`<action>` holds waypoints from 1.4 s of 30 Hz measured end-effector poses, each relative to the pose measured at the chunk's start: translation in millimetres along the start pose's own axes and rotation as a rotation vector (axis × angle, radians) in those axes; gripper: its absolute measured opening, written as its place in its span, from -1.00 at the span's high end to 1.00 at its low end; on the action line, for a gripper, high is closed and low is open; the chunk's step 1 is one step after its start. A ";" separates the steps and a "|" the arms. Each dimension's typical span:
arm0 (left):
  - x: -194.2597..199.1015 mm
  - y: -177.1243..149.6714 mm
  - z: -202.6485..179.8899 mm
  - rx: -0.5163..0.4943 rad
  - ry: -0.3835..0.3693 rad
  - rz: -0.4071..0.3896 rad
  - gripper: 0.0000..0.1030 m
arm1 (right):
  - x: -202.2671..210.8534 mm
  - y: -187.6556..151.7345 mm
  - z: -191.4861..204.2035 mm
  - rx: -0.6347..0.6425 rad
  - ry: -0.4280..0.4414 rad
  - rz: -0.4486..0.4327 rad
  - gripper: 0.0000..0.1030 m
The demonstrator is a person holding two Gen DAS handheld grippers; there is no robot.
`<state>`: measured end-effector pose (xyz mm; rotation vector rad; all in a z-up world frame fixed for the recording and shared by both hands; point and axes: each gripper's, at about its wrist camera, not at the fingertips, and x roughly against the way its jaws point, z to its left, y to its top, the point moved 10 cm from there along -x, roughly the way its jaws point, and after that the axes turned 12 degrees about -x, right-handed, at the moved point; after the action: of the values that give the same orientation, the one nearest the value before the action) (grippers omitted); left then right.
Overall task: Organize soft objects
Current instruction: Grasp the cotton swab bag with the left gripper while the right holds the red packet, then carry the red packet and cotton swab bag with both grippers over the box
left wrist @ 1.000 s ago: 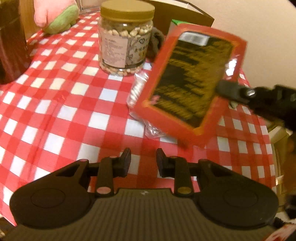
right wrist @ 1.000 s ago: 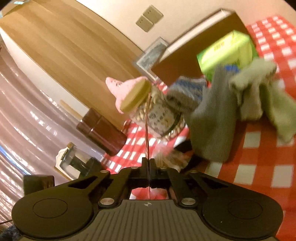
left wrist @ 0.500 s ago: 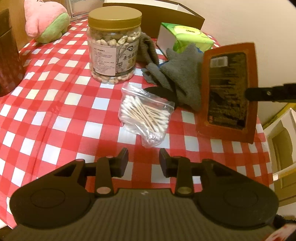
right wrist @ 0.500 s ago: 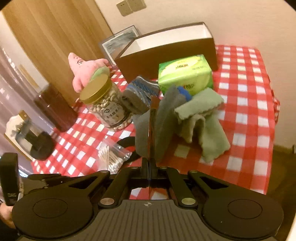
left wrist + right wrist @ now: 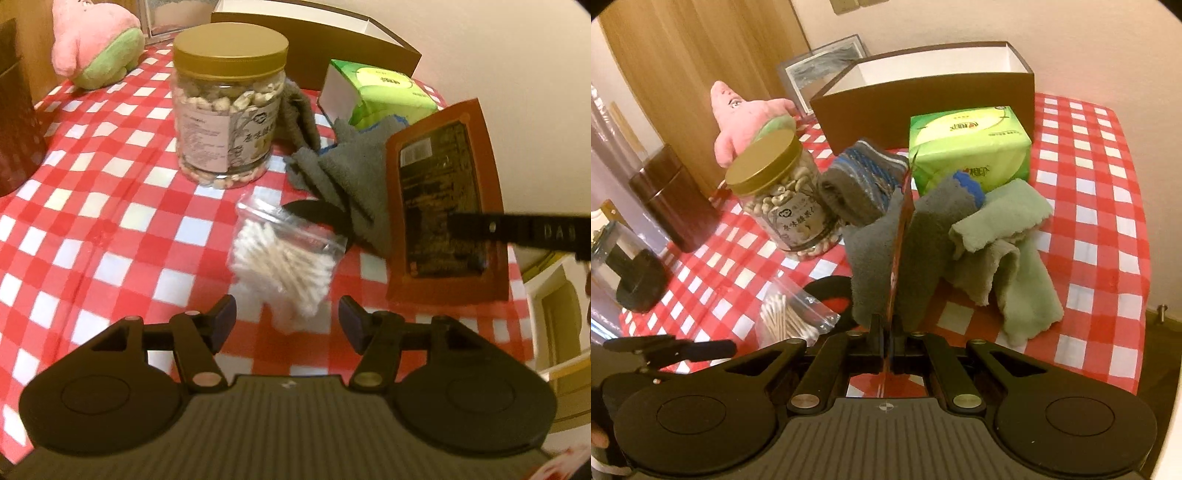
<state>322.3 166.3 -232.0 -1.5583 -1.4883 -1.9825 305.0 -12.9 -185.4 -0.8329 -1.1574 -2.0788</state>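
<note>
My right gripper (image 5: 886,328) is shut on a flat red packet (image 5: 443,206), held upright above the table's right side; in the right wrist view it shows edge-on (image 5: 899,251). My left gripper (image 5: 287,319) is open and empty, just in front of a clear bag of cotton swabs (image 5: 284,258). Soft things lie on the checked cloth: a grey towel (image 5: 923,240), a green towel (image 5: 1008,251), striped socks (image 5: 864,181), a pink plush star (image 5: 746,122) and a green tissue pack (image 5: 971,144).
A brown open box (image 5: 923,92) stands at the back. A jar of nuts (image 5: 229,110) stands mid-table. A dark canister (image 5: 672,199) and a black stand (image 5: 631,277) are at the left. A black disc (image 5: 317,216) lies under the grey towel.
My right gripper carried the red packet right and turned it upright, uncovering the swab bag and towels. My left gripper opened wider and moved closer to the swab bag.
</note>
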 end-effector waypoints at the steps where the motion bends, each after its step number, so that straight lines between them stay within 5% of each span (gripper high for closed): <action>1: -3.0 2.5 -1.2 0.004 -0.001 -0.001 -0.14 | 0.2 -0.1 0.1 0.003 -0.002 -0.002 0.98; 12: -33.5 19.8 5.0 0.082 0.028 0.020 -0.17 | 8.5 -3.1 1.7 0.008 -0.014 -0.007 0.98; 23: -27.4 12.0 11.0 0.015 -0.001 -0.004 0.60 | 26.0 -20.2 3.3 -0.020 -0.043 -0.018 0.98; 30: -5.9 4.4 6.3 -0.019 0.003 -0.023 0.64 | 37.7 -24.7 9.8 -0.017 -0.020 -0.027 0.98; 42: 55.1 -3.7 -1.3 -0.043 0.136 -0.057 0.65 | 68.6 -25.2 11.4 0.003 0.080 -0.049 0.98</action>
<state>296.0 188.5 -188.8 -1.3811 -1.4615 -2.1182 246.3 -6.0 -140.9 -0.7194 -1.1480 -2.1292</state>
